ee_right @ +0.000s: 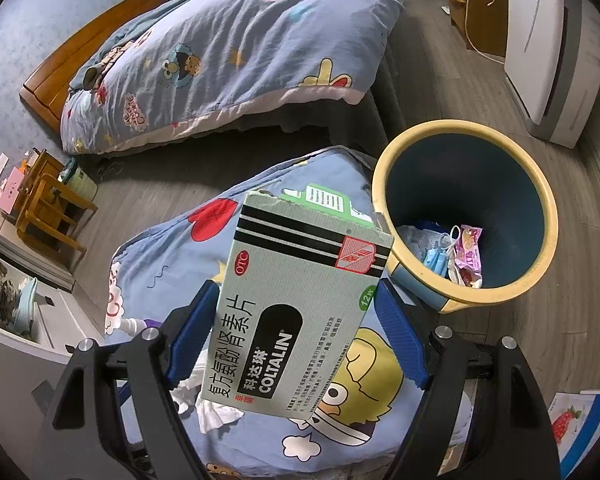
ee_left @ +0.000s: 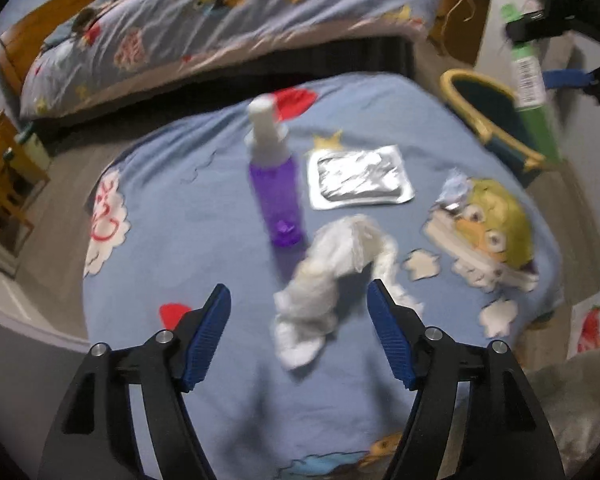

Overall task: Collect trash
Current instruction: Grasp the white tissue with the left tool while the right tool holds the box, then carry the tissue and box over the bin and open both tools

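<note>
My left gripper [ee_left: 298, 300] is open just above a crumpled white tissue [ee_left: 332, 268] on the blue cartoon blanket [ee_left: 172, 216]. A purple spray bottle [ee_left: 274, 184] with a white cap and a silver foil blister pack [ee_left: 358, 176] lie beyond the tissue. My right gripper [ee_right: 296, 296] is shut on a green-grey Coltalin medicine box [ee_right: 300, 312], held in the air beside the yellow-rimmed blue bin [ee_right: 466, 216]. The bin holds several wrappers. In the left wrist view the box [ee_left: 534, 92] and the right gripper [ee_left: 548, 28] show at the upper right, over the bin [ee_left: 496, 120].
A bed with a matching blue duvet [ee_right: 228, 60] stands behind. A wooden stool [ee_right: 48, 204] is at the left on the grey wood floor. A white appliance [ee_right: 548, 40] stands at the far right. A picture book [ee_right: 580, 424] lies on the floor at the lower right.
</note>
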